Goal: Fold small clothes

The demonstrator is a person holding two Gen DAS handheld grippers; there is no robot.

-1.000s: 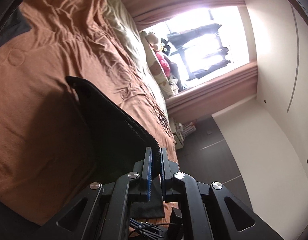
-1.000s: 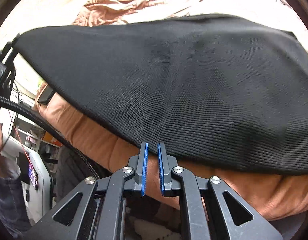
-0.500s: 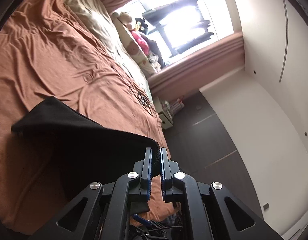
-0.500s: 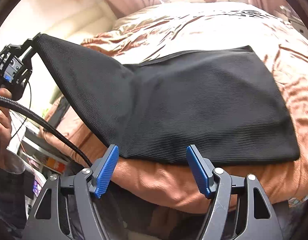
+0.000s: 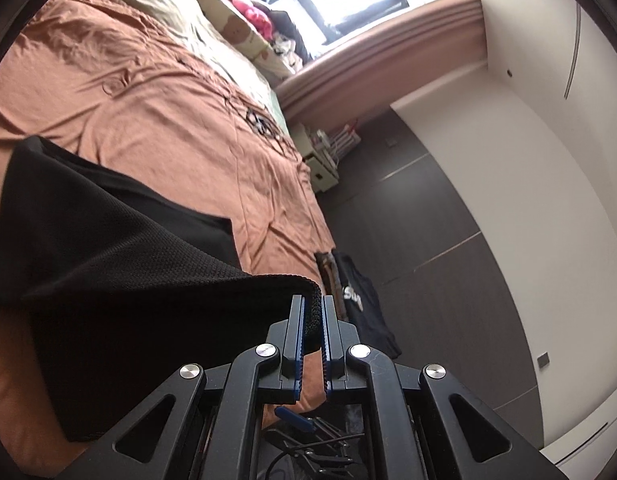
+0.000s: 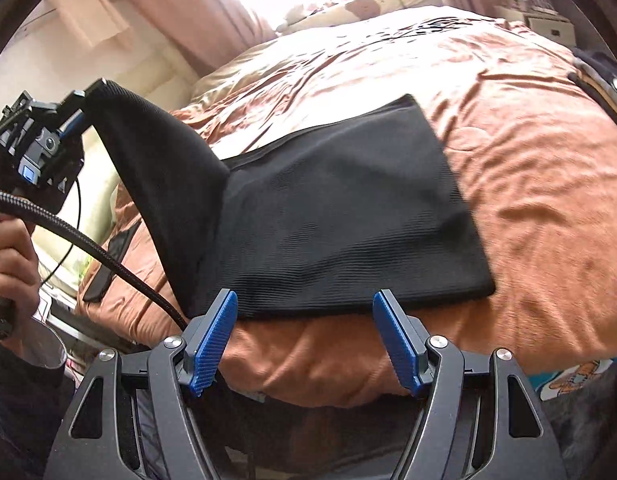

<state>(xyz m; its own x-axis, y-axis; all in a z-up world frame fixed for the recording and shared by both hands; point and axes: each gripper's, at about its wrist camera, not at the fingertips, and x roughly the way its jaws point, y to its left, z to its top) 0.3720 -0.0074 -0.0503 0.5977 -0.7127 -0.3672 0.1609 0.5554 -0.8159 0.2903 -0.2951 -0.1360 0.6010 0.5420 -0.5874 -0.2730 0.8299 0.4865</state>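
A black knit garment [image 6: 348, 208] lies on the brown bedspread [image 6: 528, 184], most of it flat. Its left corner is lifted off the bed, and my left gripper [image 5: 311, 320] is shut on that corner of the black garment [image 5: 148, 280]. From the right wrist view the left gripper [image 6: 74, 114] shows at the upper left, held up by a hand [image 6: 8, 256]. My right gripper [image 6: 304, 340] stands open just in front of the garment's near edge, with nothing between its blue pads [image 6: 212, 340].
Pillows and soft toys [image 5: 244, 20] lie at the head of the bed under a bright window. A dark garment [image 5: 360, 304] hangs over the bed's edge above dark flooring [image 5: 448, 260]. A small white cabinet [image 5: 320, 164] stands beside the bed. A cable [image 6: 88, 248] runs from the left gripper.
My right gripper let go of the garment's near edge, opened wide and drew back. The garment's right part settled flat on the bed. The left gripper kept its corner raised.
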